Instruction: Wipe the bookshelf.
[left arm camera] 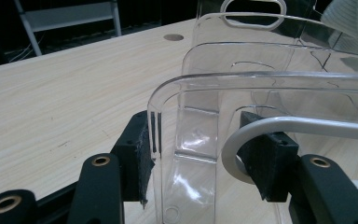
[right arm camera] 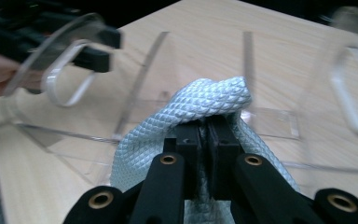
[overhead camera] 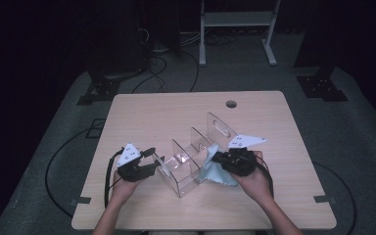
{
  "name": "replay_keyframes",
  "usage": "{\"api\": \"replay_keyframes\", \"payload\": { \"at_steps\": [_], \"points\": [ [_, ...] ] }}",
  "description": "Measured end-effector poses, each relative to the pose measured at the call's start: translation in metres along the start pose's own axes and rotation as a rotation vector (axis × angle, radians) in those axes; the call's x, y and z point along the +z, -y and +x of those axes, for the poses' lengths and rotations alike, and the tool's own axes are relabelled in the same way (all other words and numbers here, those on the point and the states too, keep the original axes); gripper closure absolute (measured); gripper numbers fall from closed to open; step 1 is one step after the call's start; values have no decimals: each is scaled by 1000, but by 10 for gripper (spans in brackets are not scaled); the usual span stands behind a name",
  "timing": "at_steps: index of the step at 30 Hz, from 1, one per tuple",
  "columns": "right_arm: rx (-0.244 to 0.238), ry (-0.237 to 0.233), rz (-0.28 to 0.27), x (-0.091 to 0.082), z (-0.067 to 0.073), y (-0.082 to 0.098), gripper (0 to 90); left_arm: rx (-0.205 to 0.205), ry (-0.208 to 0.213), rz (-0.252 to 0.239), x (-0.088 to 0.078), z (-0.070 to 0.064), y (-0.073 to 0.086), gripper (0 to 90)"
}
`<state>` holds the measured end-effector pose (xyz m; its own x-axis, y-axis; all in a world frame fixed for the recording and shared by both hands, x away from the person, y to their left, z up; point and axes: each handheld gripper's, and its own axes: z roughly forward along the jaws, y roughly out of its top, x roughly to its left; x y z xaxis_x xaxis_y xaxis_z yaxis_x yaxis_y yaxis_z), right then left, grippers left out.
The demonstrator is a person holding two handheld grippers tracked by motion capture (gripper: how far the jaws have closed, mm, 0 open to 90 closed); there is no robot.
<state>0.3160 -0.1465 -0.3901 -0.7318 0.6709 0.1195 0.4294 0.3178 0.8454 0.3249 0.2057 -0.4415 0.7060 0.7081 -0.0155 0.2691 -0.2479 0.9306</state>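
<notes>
Left gripper [left arm camera: 200, 163] jaws clamp the clear rack [left arm camera: 261, 88]; right gripper [right arm camera: 204, 140] jaws pinch the cloth [right arm camera: 209, 100]

My left gripper [overhead camera: 149, 159] is black, with brass-coloured rivets on its jaws and a pale grey three-cornered plate on top. My right gripper [right arm camera: 204, 135] is black too, with the same brass rivets and pale plate. The cloth [right arm camera: 209, 100] it grips is pale blue-grey, woven in a small diamond pattern. The rack [overhead camera: 188, 159] between my hands is clear, colourless plastic with bright white glints along its edges. The table [overhead camera: 176, 110] is light wood with fine grain lines and a dark round hole near its far edge. The floor around it is grey.
</notes>
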Motion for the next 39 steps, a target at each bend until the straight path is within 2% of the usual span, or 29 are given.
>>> {"api": "replay_keyframes", "payload": {
  "at_steps": [1,2,3,4,5,6,7,12,13,16,17,21,25,26,27,28,29,32,37,39],
  "points": [
    [29,20,-4,-4,-10,1,846,0,2,0,0,0,0,462],
    [29,20,-4,-4,-10,1,846,0,2,0,0,0,0,462],
    [49,44,-8,-8,-21,2,846,-1,0,-2,0,0,0,462],
    [49,44,-8,-8,-21,2,846,-1,0,-2,0,0,0,462],
    [75,59,-10,-10,-31,3,846,-1,0,-2,0,0,0,462],
    [75,59,-10,-10,-31,3,846,-3,1,-4,0,0,0,462],
    [92,65,-11,-12,-38,4,846,-4,4,-7,0,0,1,461],
    [77,69,-4,-12,-40,2,847,-5,1,-7,1,0,1,461],
    [79,88,1,-13,-44,1,846,-2,0,-6,1,0,0,461],
    [88,103,-2,-14,-52,1,846,-2,0,-6,1,0,0,460],
    [103,116,-2,-15,-60,1,846,-3,0,-6,1,0,0,460],
    [109,140,2,-16,-68,1,845,-8,2,-9,1,1,0,460],
    [107,142,6,-14,-66,1,846,-6,1,-7,1,0,0,460],
    [106,134,8,-13,-63,1,846,-8,-1,-9,2,0,0,460],
    [86,118,11,-10,-56,0,846,-4,-6,-7,2,0,0,460],
    [86,118,11,-10,-56,0,846,-4,-6,-7,2,0,0,460],
    [70,92,16,-8,-49,-1,846,-5,-7,-7,1,1,0,461],
    [56,89,20,-8,-48,-1,846,-12,-5,-7,0,2,1,460],
    [99,117,11,-9,-62,-1,846,-9,-6,-7,1,1,0,460],
    [99,121,13,-9,-61,-1,846,-13,-7,-7,1,1,0,461]
  ]
}}
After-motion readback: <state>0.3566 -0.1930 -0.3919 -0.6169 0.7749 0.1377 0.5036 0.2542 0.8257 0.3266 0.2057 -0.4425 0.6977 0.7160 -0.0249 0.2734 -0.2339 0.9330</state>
